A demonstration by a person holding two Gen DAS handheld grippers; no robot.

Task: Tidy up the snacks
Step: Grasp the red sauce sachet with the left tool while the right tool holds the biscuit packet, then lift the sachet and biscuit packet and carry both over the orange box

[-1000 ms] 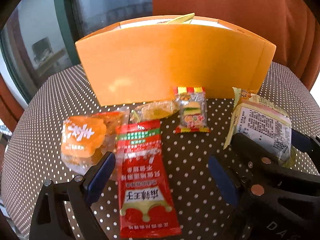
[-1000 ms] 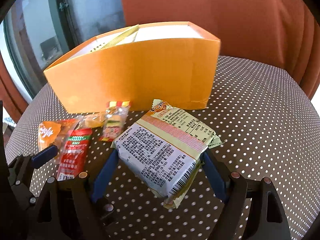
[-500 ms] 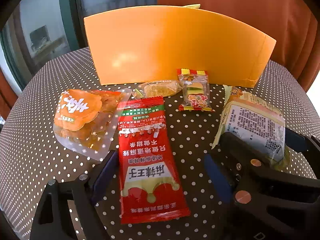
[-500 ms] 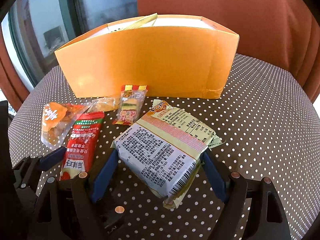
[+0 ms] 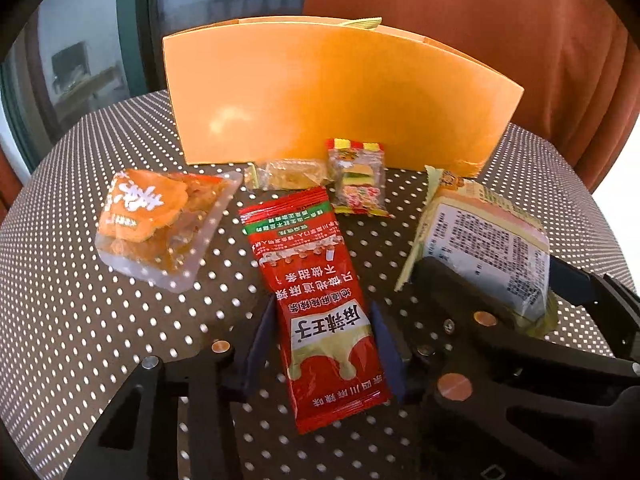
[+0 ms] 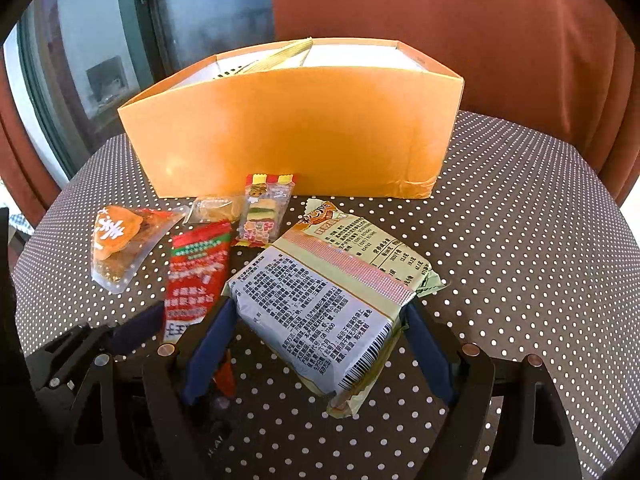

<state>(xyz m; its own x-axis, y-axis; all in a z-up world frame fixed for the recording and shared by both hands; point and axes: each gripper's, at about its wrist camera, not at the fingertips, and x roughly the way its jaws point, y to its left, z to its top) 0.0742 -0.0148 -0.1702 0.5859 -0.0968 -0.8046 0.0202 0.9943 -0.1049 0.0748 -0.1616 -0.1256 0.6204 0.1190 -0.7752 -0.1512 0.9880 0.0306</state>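
Observation:
My left gripper (image 5: 324,344) is shut on the red sachet (image 5: 320,300), pads on both long edges. The sachet also shows in the right wrist view (image 6: 196,276). My right gripper (image 6: 316,344) is shut on the pale green noodle packet (image 6: 328,300), which also shows in the left wrist view (image 5: 484,248). An orange box (image 5: 332,92) stands behind the snacks, also in the right wrist view (image 6: 296,128). An orange clear pouch (image 5: 156,220), a small yellow candy (image 5: 288,174) and a burger gummy pack (image 5: 360,180) lie on the table.
The round table (image 6: 520,240) has a dark cloth with white dots. A rust-red curtain (image 6: 440,20) hangs behind and a window (image 6: 100,60) is at the left. Some yellow packets (image 6: 280,56) stick out of the box.
My left gripper moved forward over the red sachet and closed on it. The right gripper still holds the noodle packet, slightly raised and nearer the box.

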